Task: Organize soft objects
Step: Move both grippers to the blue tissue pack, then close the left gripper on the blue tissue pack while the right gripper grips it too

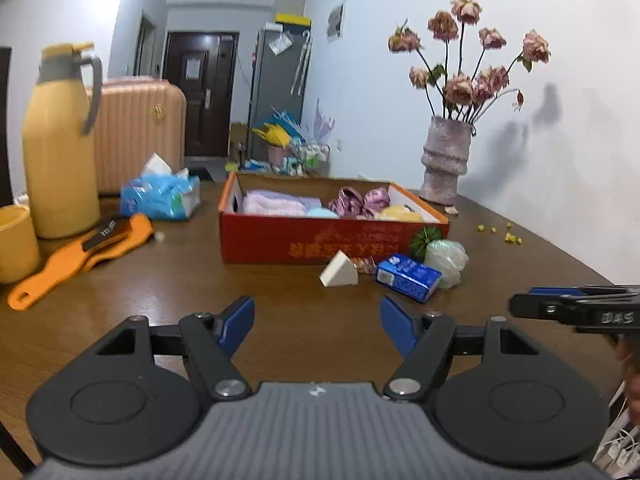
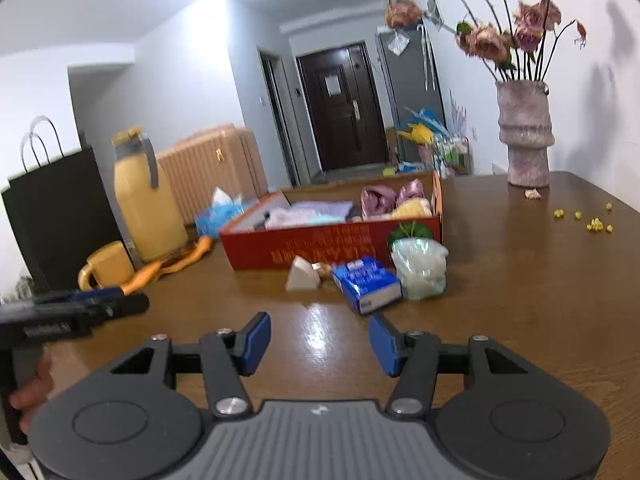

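While both are hovering empty over the glossy wooden counter [image 2: 520,280], the left hand-held gripper [image 1: 317,326] and right hand-held gripper [image 2: 319,344] are gaping wide. Squeezing the spongy cream wedge [image 1: 339,270] gently, just before the red cardboard box [image 1: 280,240], seems wisest; crinkly bagged puff [image 2: 420,268] is waiting beside it.

The left hand-held gripper [image 1: 317,322] hovers level with its blue pads spread wide and nothing between them. The right hand-held gripper [image 2: 319,344], just beside it on the right, is likewise wide apart and empty.
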A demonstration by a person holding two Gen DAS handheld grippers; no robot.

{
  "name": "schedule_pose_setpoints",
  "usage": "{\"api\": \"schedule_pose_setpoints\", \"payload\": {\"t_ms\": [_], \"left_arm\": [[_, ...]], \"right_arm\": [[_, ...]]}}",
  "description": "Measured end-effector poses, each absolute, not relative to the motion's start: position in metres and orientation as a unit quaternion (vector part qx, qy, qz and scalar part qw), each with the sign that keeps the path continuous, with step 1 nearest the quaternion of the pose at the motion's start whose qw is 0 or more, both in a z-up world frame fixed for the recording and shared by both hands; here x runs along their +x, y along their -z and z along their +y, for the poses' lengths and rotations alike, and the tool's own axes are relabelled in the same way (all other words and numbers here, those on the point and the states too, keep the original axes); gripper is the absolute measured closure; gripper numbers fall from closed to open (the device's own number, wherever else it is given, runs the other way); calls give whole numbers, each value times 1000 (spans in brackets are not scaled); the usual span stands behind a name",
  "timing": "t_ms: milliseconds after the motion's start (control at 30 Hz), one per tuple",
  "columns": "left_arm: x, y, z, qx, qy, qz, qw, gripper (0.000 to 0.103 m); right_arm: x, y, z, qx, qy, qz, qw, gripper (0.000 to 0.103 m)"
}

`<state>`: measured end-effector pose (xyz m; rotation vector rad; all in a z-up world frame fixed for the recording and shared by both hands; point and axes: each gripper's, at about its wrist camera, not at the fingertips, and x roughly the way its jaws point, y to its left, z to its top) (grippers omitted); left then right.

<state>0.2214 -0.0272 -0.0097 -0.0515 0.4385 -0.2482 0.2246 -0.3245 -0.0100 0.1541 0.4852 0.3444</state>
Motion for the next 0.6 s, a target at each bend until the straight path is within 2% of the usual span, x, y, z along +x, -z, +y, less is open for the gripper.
{"api": "schedule_pose_setpoints", "payload": {"t_ms": [433,600], "left_arm": [[295,22,-70,-16,143,245,959,33],[336,29,-92,-21,179,268,947,45]], "right_arm": [[317,30,-324,43,-93,260,960,49],[352,41,-321,96,-140,281,944,51]]}}
